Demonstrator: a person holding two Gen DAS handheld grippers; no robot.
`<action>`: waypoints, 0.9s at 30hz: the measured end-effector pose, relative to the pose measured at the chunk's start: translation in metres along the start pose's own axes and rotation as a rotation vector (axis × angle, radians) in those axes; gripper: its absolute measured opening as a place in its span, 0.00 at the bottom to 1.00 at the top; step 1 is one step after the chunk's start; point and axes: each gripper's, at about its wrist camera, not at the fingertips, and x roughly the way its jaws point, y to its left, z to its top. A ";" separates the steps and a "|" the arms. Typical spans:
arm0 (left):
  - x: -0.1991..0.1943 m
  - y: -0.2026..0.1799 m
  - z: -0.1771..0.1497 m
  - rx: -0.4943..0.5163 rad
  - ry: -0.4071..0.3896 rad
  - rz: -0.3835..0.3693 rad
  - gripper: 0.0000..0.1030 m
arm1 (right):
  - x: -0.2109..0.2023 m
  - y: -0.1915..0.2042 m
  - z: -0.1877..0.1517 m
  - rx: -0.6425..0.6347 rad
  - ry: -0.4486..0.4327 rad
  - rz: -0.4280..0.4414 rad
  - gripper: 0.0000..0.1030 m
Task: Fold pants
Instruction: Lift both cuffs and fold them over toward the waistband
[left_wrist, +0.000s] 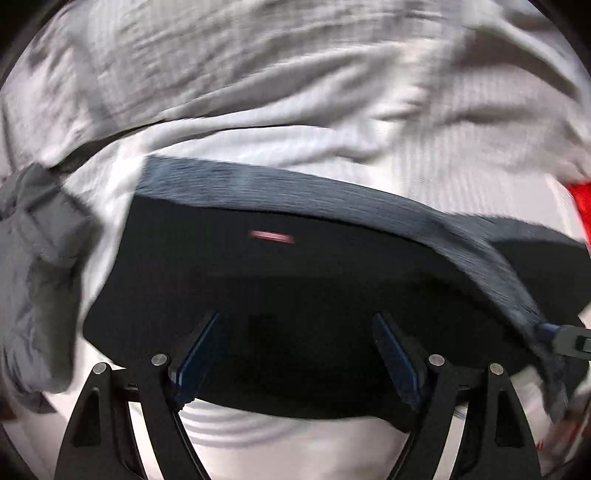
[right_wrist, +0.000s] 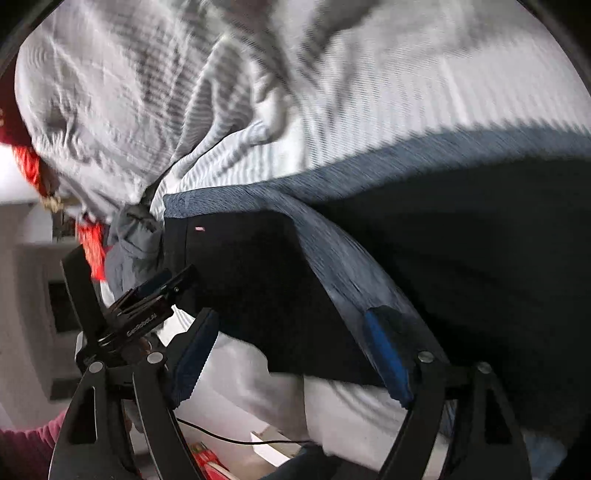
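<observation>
Left wrist view, left to right: a crumpled grey garment lies at the left edge on the white striped bedsheet. Just beside it, the black pants spread across the middle of the sheet; a strip of bare sheet separates the two. The pants' grey-blue waistband forms the far edge and runs down toward the right, where the right gripper's tip meets it. A small red label sits below the waistband. The left gripper has its jaws spread wide over the near edge of the pants, and nothing is clamped between its blue pads. Bare sheet shows beyond the waistband and below the near hem. A red object sits at the right edge.

Right wrist view, left to right: red fabric and the grey garment lie at the left, with the left gripper just beside the pants' left edge. The pants fill the centre and right; the waistband runs diagonally toward the right finger. The right gripper stands wide open. Its right blue pad touches the waistband; no fabric is pinched between the jaws. The sheet lies beyond the pants, wrinkled at the left. A thin black cable crosses below the near edge.
</observation>
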 end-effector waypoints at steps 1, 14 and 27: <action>-0.003 -0.013 -0.004 0.033 -0.001 -0.022 0.81 | -0.006 -0.006 -0.008 0.024 -0.018 -0.005 0.81; -0.029 -0.137 -0.064 0.254 0.033 -0.264 0.81 | -0.115 -0.144 -0.173 0.437 -0.299 -0.232 0.81; 0.005 -0.241 -0.082 0.212 0.211 -0.407 0.81 | -0.169 -0.280 -0.242 0.720 -0.431 -0.162 0.81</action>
